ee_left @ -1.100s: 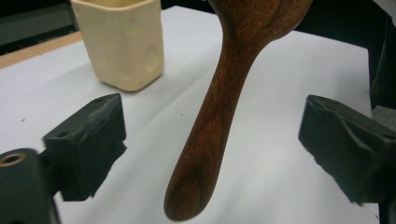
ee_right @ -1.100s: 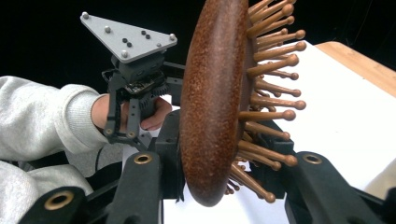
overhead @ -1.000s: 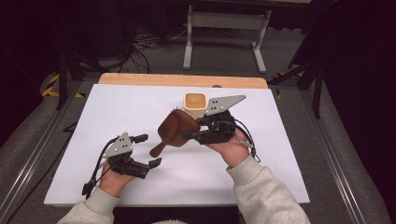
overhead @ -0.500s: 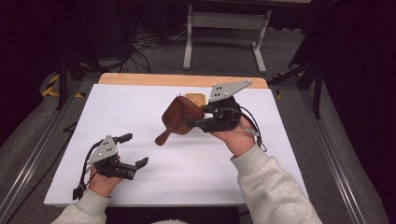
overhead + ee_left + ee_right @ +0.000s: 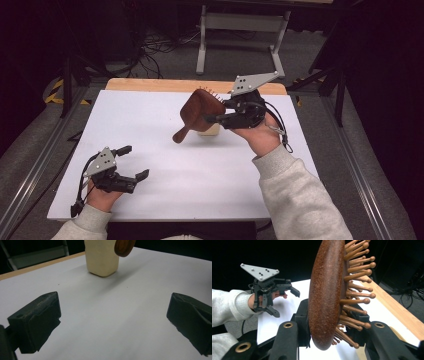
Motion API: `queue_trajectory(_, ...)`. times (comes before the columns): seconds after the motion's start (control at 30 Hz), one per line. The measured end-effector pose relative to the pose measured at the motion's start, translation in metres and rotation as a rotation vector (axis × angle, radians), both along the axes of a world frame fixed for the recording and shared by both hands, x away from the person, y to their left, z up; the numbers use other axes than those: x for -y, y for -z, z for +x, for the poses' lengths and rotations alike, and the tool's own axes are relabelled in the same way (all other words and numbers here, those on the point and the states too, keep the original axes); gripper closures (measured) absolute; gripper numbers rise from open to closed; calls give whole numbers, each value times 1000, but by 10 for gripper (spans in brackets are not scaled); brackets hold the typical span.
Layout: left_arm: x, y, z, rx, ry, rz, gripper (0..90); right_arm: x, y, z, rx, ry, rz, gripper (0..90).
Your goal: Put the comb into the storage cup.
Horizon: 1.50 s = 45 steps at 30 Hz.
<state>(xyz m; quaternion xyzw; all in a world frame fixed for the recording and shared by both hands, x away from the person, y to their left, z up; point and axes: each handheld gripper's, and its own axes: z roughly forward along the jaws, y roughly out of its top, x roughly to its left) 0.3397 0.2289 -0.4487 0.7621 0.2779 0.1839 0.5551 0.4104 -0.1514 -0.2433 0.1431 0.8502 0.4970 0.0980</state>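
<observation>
from the high view, the right gripper [image 5: 212, 119] pinched a wooden hairbrush [image 5: 197, 113] by its head, up in the air over a cream holder [image 5: 212, 129] near the table's [image 5: 150, 120] far edge, so pickup looked done and placing was left. the holder was mostly hidden behind the brush. left gripper [image 5: 134, 162] sat spread near the front left corner. left gripper view: jaws wide, nothing between, holder top cut off. right gripper view: brush clamped, handle cut off.
</observation>
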Motion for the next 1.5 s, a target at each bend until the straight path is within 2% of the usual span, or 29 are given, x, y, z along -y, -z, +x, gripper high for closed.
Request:
queue_trajectory(0.1,-2,0,0,2,5,-5,3,3,-4,3,6,11,-4,606)
queue_trajectory(0.2,-3,0,0,-14,2,-11,3,5,-8,6,12,20,-8,606)
queue_trajectory(0.43,-3,0,0,2,0,7,3,10,-19,14,27,44,-15,606)
queue_trajectory(0.57,-6,0,1,-10,5,4,2,13,-25,17,52,63,-25,605)
queue_trajectory(0.87,-9,-1,1,-7,4,3,2,22,-33,29,65,110,-35,604)
queue_trajectory(1.5,-10,-1,1,-9,-3,-8,2,34,-34,48,84,204,-48,600)
